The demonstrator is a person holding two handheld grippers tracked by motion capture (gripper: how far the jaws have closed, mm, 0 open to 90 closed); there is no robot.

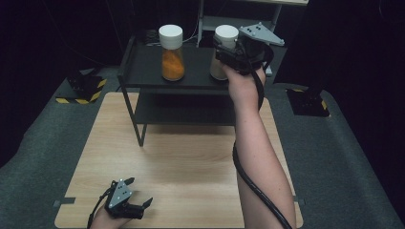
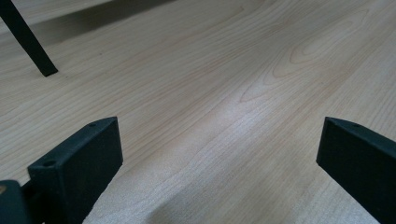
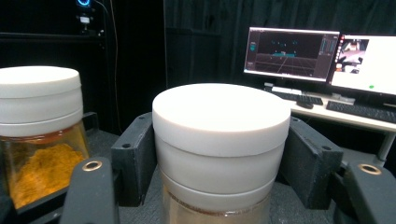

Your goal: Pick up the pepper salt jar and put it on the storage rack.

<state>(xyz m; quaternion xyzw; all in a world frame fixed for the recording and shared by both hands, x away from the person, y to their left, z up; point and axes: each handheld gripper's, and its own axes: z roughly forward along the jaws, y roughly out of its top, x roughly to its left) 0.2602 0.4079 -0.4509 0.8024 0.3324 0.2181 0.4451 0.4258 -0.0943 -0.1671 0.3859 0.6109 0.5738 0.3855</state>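
Dim, dark surroundings; soft overhead sheen on the wooden table (image 2: 243,93), slight softness throughout

Two jars up on the shelf, one claw at each end of the tabletop

Taking the shelf (image 1: 143,71) as the landmark: it sits at the far edge of the tabletop (image 1: 191,157), with a lower tier underneath. On its top tier, one jar (image 1: 171,52) stands left of the middle and a second jar (image 1: 223,50) stands toward the right end, well apart from the first. The right claw (image 1: 229,56) is up at that right end, its jaws on either side of the second jar (image 3: 219,149). The left claw (image 1: 138,202) is way in front of the shelf, low over the near left corner of the tabletop (image 2: 224,93), in front of the shelf's front left leg (image 2: 28,44).
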